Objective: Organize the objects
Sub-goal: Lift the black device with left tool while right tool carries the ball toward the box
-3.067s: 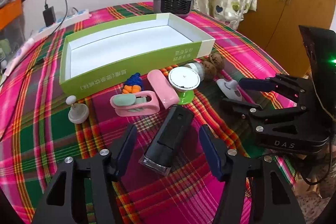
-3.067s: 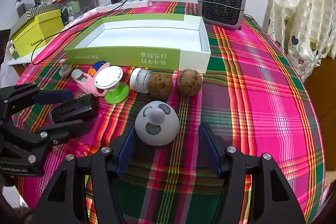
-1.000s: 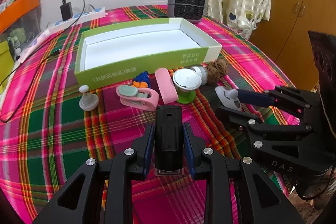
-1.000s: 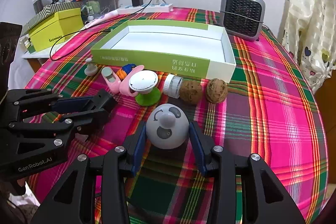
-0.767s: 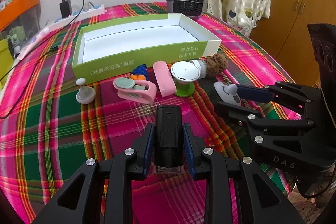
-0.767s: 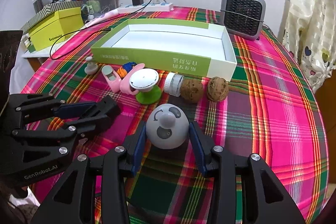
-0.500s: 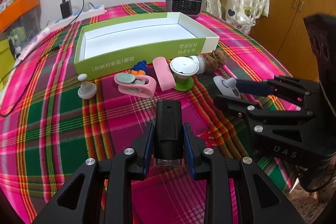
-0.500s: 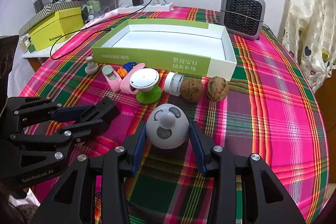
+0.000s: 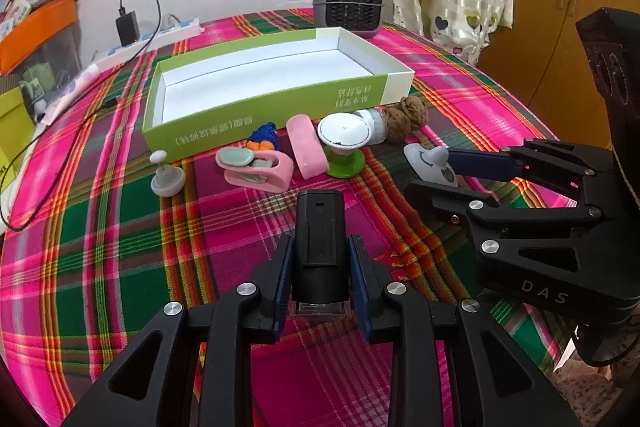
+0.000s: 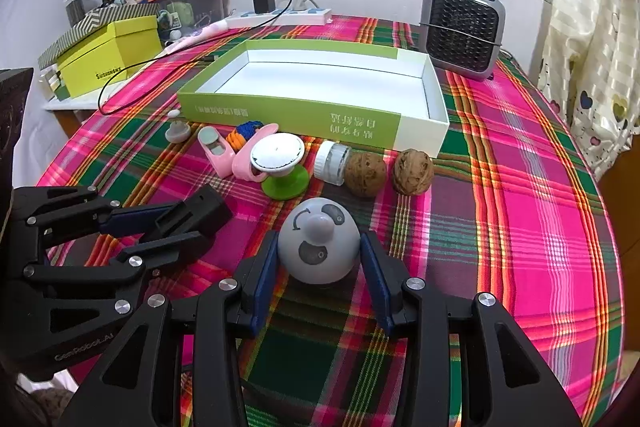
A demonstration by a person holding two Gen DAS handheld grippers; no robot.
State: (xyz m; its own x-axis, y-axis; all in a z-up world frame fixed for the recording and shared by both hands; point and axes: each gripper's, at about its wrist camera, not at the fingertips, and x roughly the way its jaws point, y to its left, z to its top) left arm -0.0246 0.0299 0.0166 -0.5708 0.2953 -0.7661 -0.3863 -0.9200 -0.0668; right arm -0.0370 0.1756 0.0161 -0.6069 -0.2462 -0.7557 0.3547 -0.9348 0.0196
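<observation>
Left wrist view sat low over the plaid table (image 9: 100, 227), looking along its own fingers toward the window, close on the black device (image 9: 319, 247) at 6 o'clock. The green box (image 9: 276, 123) lay at 12, the other gripper (image 9: 432, 173) at 3. Right wrist view sat just as low, facing the same way, tight on the grey dome toy (image 10: 319, 247) at 6, its neighbour gripper (image 10: 176, 227) at 9. Both views shared the box (image 10: 288, 115), the heater (image 10: 462, 29) and the small things in front.
</observation>
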